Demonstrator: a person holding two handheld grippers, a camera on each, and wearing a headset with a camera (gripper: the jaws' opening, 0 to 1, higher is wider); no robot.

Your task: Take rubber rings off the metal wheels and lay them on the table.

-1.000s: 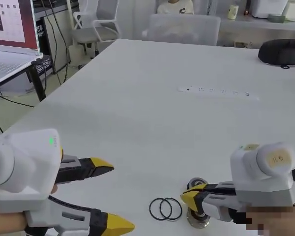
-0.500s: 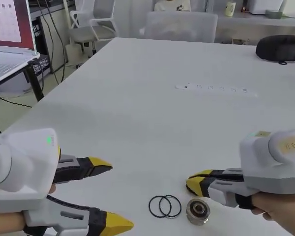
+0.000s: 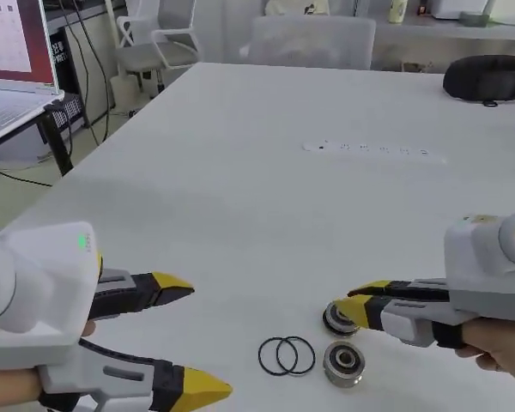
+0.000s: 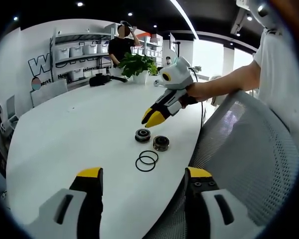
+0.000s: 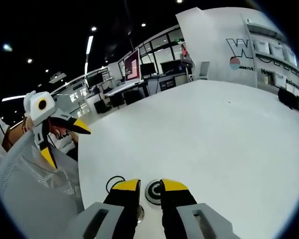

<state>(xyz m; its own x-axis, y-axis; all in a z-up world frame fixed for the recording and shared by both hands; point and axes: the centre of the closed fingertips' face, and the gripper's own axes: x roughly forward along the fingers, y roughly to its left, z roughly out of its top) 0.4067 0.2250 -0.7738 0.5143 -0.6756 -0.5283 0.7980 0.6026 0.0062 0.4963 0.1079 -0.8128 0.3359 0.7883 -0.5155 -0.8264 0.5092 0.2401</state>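
2 wheels are seen on the bench [image 3: 240,172] in the head view, close to its front edge. The near wheel [image 3: 343,362] lies bare, while the far wheel [image 3: 333,319] is partly covered by the tips of the right gripper [image 3: 354,307]. 2 black rings [image 3: 287,355] are laid flat and overlapping just left of the near wheel, apart from it.

From the side, in the left gripper view, a gap is shown between the right gripper's tips and the far wheel. The tips are held above it and are not touching. In the right gripper view the far wheel is framed in the narrow slot between the jaws, which are parted a little and grasp nothing. The near wheel is half hidden behind 1 jaw there, and an arc of a ring is seen beside it.

The left gripper [image 3: 193,336] is held at the bench's near left edge, its jaws spread wide and empty. Whether rubber is left on either wheel cannot be told.
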